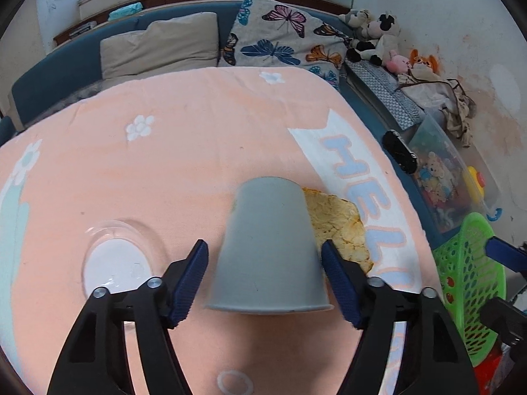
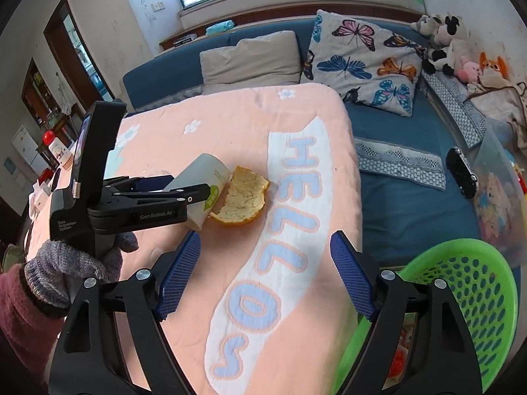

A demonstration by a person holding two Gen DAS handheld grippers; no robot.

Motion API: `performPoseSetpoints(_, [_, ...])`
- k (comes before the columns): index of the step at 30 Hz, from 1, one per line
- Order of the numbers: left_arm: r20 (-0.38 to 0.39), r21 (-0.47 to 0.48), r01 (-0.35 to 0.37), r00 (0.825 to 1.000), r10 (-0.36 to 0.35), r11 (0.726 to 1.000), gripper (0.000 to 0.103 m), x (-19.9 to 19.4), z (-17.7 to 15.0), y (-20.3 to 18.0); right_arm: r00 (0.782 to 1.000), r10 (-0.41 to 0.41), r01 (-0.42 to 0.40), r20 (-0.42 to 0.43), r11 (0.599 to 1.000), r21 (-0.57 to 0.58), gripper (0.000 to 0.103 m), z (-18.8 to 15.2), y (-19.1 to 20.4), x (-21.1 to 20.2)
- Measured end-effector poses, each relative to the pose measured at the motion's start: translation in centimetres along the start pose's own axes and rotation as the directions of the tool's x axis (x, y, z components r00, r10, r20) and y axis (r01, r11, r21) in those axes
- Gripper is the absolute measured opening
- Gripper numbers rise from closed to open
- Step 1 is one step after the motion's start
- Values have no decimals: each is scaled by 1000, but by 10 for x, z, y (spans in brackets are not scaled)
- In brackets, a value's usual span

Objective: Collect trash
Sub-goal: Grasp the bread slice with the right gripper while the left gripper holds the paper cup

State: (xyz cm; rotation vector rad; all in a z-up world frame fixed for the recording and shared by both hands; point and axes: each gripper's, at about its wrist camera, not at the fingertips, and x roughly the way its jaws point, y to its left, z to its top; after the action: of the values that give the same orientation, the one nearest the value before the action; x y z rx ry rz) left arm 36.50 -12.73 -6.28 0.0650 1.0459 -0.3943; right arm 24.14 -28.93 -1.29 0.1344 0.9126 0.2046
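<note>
A grey paper cup lies on its side on the peach blanket, its rim towards me. My left gripper straddles it with the jaws open; a gap shows beside the left pad, and the right pad sits close to the cup's wall. An orange peel lies just right of the cup, touching it. The right wrist view shows the same cup, the peel and the left gripper from the side. My right gripper hovers open over the blanket's lettering, nothing between its fingers.
A clear plastic lid lies left of the cup. A green perforated basket stands off the blanket's right edge. Beyond are pillows, a clear toy box and a black object. A gloved hand holds the left gripper.
</note>
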Motion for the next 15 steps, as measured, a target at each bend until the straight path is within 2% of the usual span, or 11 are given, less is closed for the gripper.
performPoseSetpoints(7, [53, 28, -6, 999, 4, 1000, 59, -17, -6, -2, 1000, 3, -3, -17, 1000, -5, 80, -1, 1, 15])
performPoseSetpoints(15, [144, -6, -24, 989, 24, 1000, 58, -75, -14, 24, 1000, -9, 8, -30, 999, -42, 78, 1, 9, 42])
